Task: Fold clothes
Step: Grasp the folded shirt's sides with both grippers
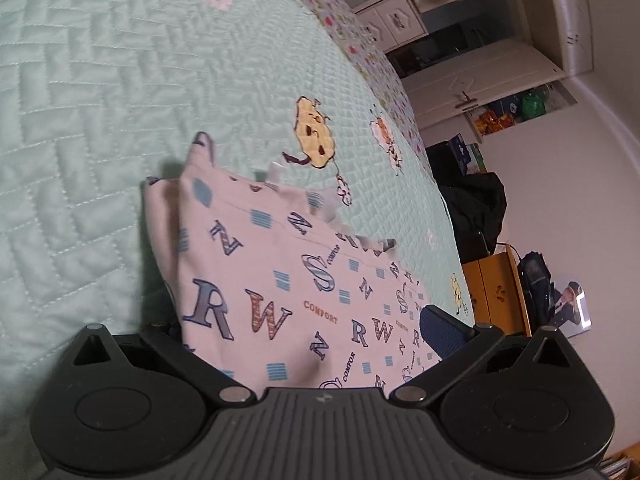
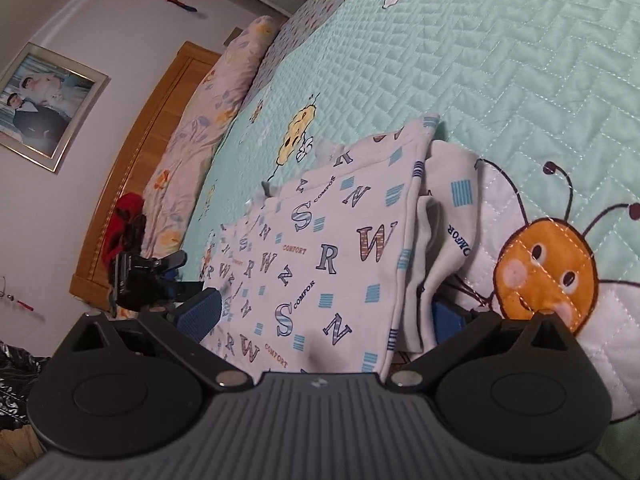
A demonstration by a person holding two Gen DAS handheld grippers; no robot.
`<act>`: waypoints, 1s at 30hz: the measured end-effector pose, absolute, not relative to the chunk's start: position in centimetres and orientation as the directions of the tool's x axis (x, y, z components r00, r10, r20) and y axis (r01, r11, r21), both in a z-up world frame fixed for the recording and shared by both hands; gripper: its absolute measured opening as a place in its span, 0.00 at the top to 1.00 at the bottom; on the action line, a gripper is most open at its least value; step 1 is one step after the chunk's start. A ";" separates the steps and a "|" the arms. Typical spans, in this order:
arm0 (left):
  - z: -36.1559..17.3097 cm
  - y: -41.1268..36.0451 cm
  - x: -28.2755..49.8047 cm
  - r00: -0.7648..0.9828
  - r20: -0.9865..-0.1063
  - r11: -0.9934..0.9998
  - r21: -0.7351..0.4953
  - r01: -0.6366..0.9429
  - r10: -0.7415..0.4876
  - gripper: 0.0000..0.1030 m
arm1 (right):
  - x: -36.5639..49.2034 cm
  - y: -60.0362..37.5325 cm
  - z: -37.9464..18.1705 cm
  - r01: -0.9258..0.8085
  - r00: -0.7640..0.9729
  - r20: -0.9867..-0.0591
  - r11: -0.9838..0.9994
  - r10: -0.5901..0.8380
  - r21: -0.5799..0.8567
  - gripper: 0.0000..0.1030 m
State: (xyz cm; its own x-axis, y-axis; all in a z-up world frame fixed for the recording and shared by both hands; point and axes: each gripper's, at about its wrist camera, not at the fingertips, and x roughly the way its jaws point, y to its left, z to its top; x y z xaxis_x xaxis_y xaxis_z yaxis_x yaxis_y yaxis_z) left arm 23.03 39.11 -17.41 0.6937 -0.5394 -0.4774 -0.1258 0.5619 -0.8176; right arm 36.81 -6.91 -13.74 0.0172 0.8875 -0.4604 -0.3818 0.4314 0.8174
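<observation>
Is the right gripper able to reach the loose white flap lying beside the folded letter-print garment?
Probably yes. The flap lies uncovered on the quilt, just ahead of the right gripper, whose fingers stand wide apart around the garment. Nothing blocks it.

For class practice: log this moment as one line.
garment: folded, on quilt | left tool: open around it | right tool: open around it

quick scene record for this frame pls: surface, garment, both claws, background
surface: quilted mint bedspread with bee appliqué
garment: white letter-print garment, partly folded, layers stacked
left claw: fingers wide apart, garment between them, grip unclear
right claw: fingers wide apart, garment edge between them, grip unclear
background: wooden headboard, floral pillow, framed photo
</observation>
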 end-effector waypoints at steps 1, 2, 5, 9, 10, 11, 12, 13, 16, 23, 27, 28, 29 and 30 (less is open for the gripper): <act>-17.4 39.1 22.9 0.695 -0.473 0.562 -0.819 -0.119 -0.542 0.01 | 36.8 -7.1 -13.7 -0.385 0.011 -0.457 0.426 0.889 0.819 0.00; -17.4 39.1 22.8 0.695 -0.468 0.562 -0.820 -0.110 -0.546 0.01 | 36.8 -7.5 -13.7 -0.388 0.006 -0.454 0.420 0.891 0.820 0.00; -17.2 38.8 22.5 0.684 -0.468 0.579 -0.811 -0.083 -0.559 0.02 | 36.6 -7.8 -13.6 -0.400 -0.016 -0.456 0.412 0.890 0.819 0.00; -17.1 38.3 22.6 0.675 -0.487 0.603 -0.794 -0.077 -0.555 0.01 | 36.0 -7.3 -13.4 -0.424 -0.027 -0.489 0.433 0.872 0.796 0.00; -17.1 38.3 22.6 0.677 -0.486 0.602 -0.795 -0.079 -0.553 0.01 | 36.0 -7.1 -13.3 -0.421 -0.022 -0.495 0.441 0.869 0.793 0.00; -17.1 38.2 22.7 0.680 -0.485 0.600 -0.796 -0.081 -0.550 0.01 | 36.0 -6.9 -13.3 -0.419 -0.014 -0.496 0.446 0.868 0.791 0.00; -17.1 38.2 22.7 0.682 -0.484 0.601 -0.795 -0.082 -0.548 0.01 | 36.0 -6.7 -13.3 -0.416 -0.006 -0.497 0.450 0.868 0.790 0.00; -17.1 38.1 22.7 0.684 -0.485 0.603 -0.794 -0.083 -0.545 0.01 | 35.9 -6.4 -13.3 -0.422 0.004 -0.496 0.451 0.868 0.786 0.00; -16.9 37.9 22.7 0.679 -0.500 0.618 -0.782 -0.087 -0.538 0.02 | 35.4 -5.6 -13.4 -0.444 0.040 -0.481 0.447 0.876 0.777 0.00; -16.8 39.0 22.1 0.657 -0.619 0.694 -0.693 -0.197 -0.432 0.80 | 35.6 -6.9 -14.3 -0.417 0.091 -0.462 0.455 0.882 0.787 0.40; -17.3 39.6 21.5 0.675 -0.606 0.667 -0.712 -0.222 -0.422 0.83 | 36.1 -8.9 -16.0 -0.315 0.121 -0.482 0.494 0.868 0.810 0.83; -17.2 39.3 21.5 0.676 -0.613 0.682 -0.697 -0.219 -0.409 0.84 | 35.8 -8.9 -16.0 -0.320 0.138 -0.482 0.499 0.865 0.805 0.83; -16.9 39.1 21.6 0.676 -0.621 0.695 -0.684 -0.221 -0.396 0.84 | 35.4 -8.7 -15.9 -0.328 0.156 -0.489 0.512 0.858 0.794 0.84; -16.7 38.9 21.6 0.677 -0.628 0.705 -0.673 -0.224 -0.384 0.84 | 35.1 -8.6 -15.7 -0.336 0.174 -0.497 0.526 0.850 0.782 0.84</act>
